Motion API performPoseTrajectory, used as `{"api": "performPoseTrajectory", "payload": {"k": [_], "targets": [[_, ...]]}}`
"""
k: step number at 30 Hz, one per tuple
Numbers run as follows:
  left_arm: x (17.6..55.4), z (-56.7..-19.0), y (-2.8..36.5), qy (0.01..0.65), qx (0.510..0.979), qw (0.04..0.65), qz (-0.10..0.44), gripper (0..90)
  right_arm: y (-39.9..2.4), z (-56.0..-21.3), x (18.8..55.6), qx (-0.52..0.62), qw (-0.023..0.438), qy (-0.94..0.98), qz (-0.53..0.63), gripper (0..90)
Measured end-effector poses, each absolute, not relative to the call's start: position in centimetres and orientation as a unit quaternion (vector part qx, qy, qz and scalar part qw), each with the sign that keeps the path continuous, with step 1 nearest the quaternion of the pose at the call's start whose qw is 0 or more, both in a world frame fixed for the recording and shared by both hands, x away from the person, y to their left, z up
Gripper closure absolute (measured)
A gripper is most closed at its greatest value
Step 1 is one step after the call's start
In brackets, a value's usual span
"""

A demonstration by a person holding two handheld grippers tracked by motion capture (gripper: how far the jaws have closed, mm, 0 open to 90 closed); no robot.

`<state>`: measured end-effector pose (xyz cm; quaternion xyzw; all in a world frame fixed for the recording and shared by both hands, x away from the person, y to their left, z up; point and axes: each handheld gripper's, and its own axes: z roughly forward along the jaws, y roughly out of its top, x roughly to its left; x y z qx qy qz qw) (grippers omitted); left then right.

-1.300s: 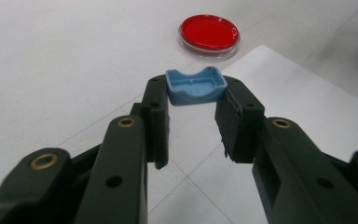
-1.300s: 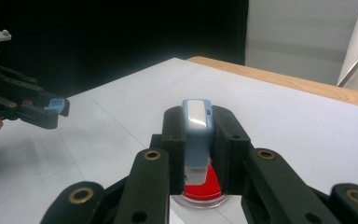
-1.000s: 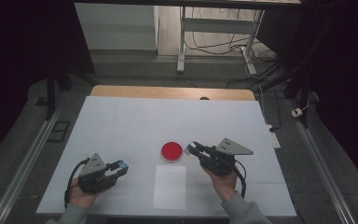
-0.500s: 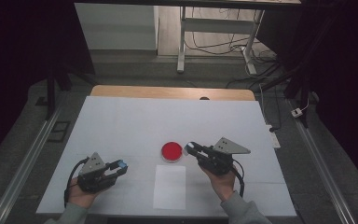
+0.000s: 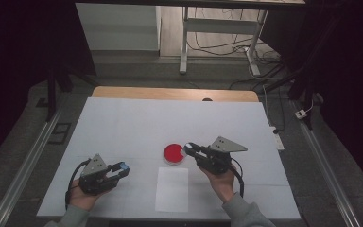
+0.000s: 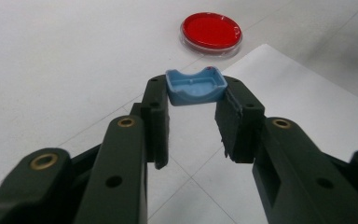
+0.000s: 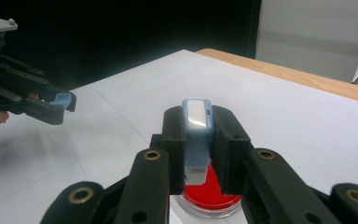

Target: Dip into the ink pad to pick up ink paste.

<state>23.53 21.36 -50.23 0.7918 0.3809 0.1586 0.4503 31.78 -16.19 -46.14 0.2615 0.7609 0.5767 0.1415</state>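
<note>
Pinching a blue cap [image 6: 196, 87], the left hand-held gripper [image 6: 193, 100]; right hand-held gripper [image 7: 196, 140] clamps a blue-white stick [image 7: 196, 135].

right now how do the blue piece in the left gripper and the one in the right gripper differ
The blue cap in the left gripper is short and hollow, an open shell; the blue-and-white piece in the right gripper is longer and solid-looking. The cap sits at the jaw tips; the longer piece lies deeper. Both are light blue and clamped.

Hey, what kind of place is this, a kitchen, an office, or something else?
Probably a lab or recording workspace, not a kitchen. A white-covered table stands in a dark room with loose cables on the floor; a red round lidded dish and a white paper sheet lie on it.
</note>
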Motion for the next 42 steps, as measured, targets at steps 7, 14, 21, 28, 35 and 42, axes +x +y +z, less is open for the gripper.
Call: {"api": "performPoseTrajectory", "payload": {"k": [7,14,21,28,35,42], "targets": [[23.6,-50.3,21.3,0.382,0.792,0.449,0.157,65.3,-15.8,-46.2,32.1,0.26,0.139,0.766,0.572,75.4],[23.6,-50.3,21.3,0.384,0.792,0.448,0.156,65.3,-15.2,-46.3,32.3,0.254,0.138,0.772,0.566,75.4],[23.7,-50.4,21.3,0.383,0.793,0.448,0.153,65.3,-14.8,-46.3,32.5,0.253,0.136,0.777,0.56,75.4],[23.8,-50.4,21.3,0.385,0.792,0.448,0.153,65.3,-13.9,-46.7,33.0,0.252,0.129,0.784,0.553,75.4],[23.8,-50.4,21.4,0.384,0.792,0.449,0.153,65.3,-12.6,-47.4,33.7,0.249,0.127,0.797,0.535,75.4],[23.8,-50.4,21.4,0.385,0.792,0.449,0.153,65.3,-11.7,-48.3,34.8,0.254,0.137,0.81,0.511,75.4]]}}
